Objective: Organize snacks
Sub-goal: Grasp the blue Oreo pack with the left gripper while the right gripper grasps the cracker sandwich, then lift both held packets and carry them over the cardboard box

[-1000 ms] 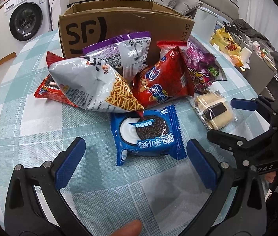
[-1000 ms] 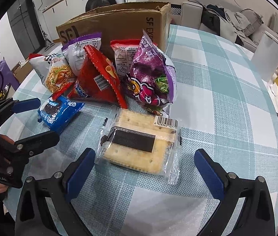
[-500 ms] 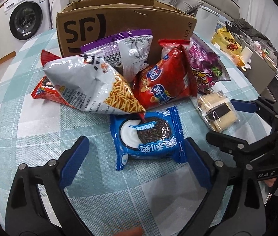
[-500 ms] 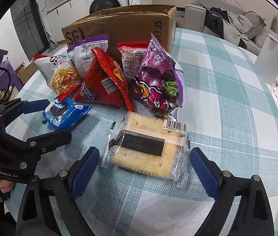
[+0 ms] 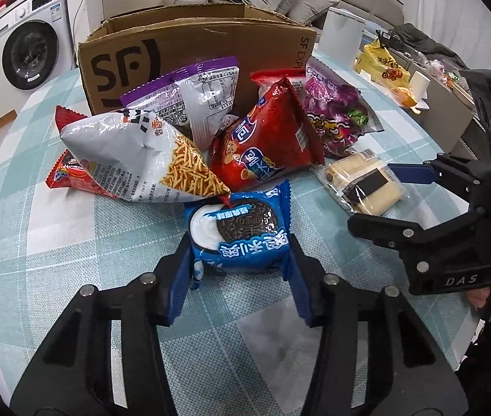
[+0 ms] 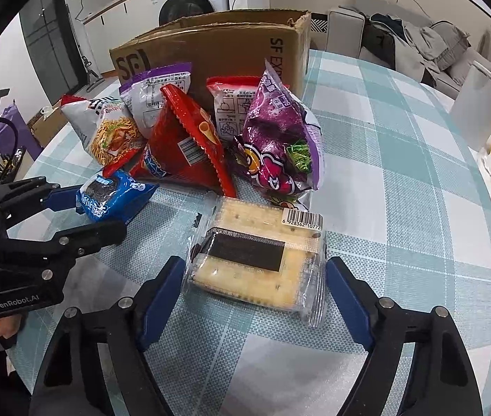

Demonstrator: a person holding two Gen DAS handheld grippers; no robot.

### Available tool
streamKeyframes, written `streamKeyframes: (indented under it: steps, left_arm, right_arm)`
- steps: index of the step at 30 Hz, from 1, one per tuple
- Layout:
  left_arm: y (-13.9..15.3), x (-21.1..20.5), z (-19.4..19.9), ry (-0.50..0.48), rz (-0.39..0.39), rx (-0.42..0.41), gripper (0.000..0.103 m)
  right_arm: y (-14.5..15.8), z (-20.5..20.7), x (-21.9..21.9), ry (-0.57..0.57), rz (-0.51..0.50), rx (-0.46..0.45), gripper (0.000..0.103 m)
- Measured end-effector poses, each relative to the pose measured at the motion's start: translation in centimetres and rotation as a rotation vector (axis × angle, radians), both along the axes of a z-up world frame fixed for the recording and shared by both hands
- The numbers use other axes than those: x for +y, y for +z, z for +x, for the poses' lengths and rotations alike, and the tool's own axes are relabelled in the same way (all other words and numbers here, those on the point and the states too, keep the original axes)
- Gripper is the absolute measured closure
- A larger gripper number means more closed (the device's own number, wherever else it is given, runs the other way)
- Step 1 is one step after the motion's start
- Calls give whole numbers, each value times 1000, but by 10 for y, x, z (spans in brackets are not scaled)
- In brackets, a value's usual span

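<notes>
A blue cookie pack (image 5: 242,232) lies on the checked tablecloth in front of a heap of snack bags. My left gripper (image 5: 238,277) is closing on it, and its blue pads press the pack's two sides, so the wrapper bulges. The right wrist view shows a clear cracker pack (image 6: 256,260) with a black label lying flat between the fingers of my right gripper (image 6: 254,296). Those jaws are closing too, and the pads stand just beside the wrapper's edges without squeezing it. Behind the heap stands an open cardboard box (image 5: 193,52).
The heap holds a white noodle-snack bag (image 5: 134,159), a red bag (image 5: 266,142), a purple bag (image 5: 335,111) and a purple-topped white bag (image 5: 193,100). A white container (image 6: 477,107) and a yellow bag (image 5: 384,69) sit at the table's right edge. Bare tablecloth (image 6: 401,173) lies to the right.
My left jaws have come together from wide open onto the blue cookie pack. My right jaws have narrowed around the cracker pack. Neither hand has shifted much.
</notes>
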State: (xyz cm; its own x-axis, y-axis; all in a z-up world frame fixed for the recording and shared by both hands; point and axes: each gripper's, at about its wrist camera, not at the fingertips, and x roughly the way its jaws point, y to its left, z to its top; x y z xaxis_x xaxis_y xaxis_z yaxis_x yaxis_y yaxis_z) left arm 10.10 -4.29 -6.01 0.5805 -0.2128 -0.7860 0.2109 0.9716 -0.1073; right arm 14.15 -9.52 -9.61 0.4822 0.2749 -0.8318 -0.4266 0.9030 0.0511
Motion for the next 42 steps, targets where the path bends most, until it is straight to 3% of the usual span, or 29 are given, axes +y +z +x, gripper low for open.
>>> streamKeyframes:
  steps: [8,12,42]
  left_arm:
    - [1,5,-6,-9,-14,-8,58]
    - [3,3,-11,-23,-20,-13,58]
    - [47,22,-40,-51,-107,-114,62]
  right_arm:
    - [3,0,-6,6,12,-6,35]
    - [4,-1,-6,23,13,-8,37]
    - [46,-20,-14,48,94,-108,38]
